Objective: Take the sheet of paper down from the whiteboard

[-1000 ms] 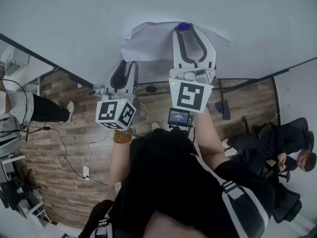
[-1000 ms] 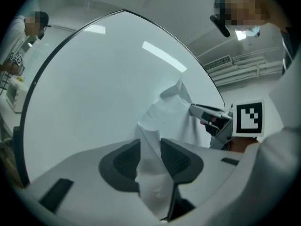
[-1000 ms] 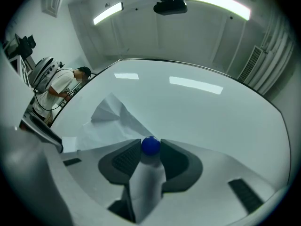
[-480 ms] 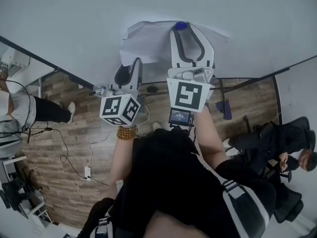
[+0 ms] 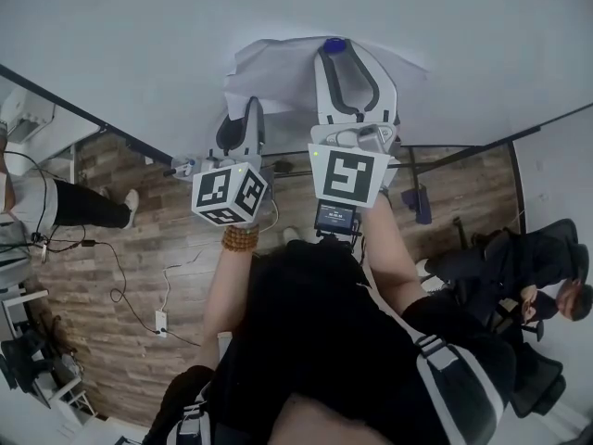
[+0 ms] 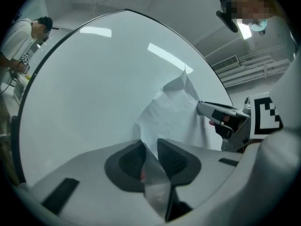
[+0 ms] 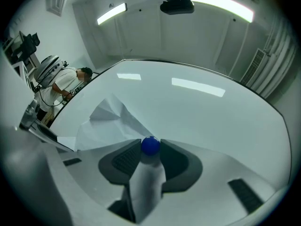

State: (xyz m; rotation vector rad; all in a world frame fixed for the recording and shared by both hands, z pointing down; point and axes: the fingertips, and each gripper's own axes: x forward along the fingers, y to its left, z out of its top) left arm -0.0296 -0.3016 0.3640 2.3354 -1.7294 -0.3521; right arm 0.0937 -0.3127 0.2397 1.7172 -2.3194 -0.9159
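Note:
A crumpled white sheet of paper (image 5: 273, 72) hangs on the whiteboard (image 5: 139, 35), pinned by a blue round magnet (image 5: 334, 44) at its top right. My right gripper (image 5: 345, 52) points at the board, and its jaw tips touch the magnet (image 7: 150, 146) on both sides. My left gripper (image 5: 243, 109) is at the sheet's lower left edge. Its jaws have just been closing. That edge of the paper (image 6: 174, 114) runs between the left gripper's (image 6: 150, 147) pads, with a slim gap still showing. In the left gripper view the right gripper (image 6: 221, 119) shows beyond the sheet.
The whiteboard's dark frame (image 5: 93, 119) runs along its lower edge. One person stands at the left (image 5: 56, 202) and another sits at the right (image 5: 528, 286). Cables and a power strip (image 5: 160, 323) lie on the wooden floor.
My left gripper has shifted right and towards the board, up to the paper's lower edge. The right gripper has stayed on the magnet.

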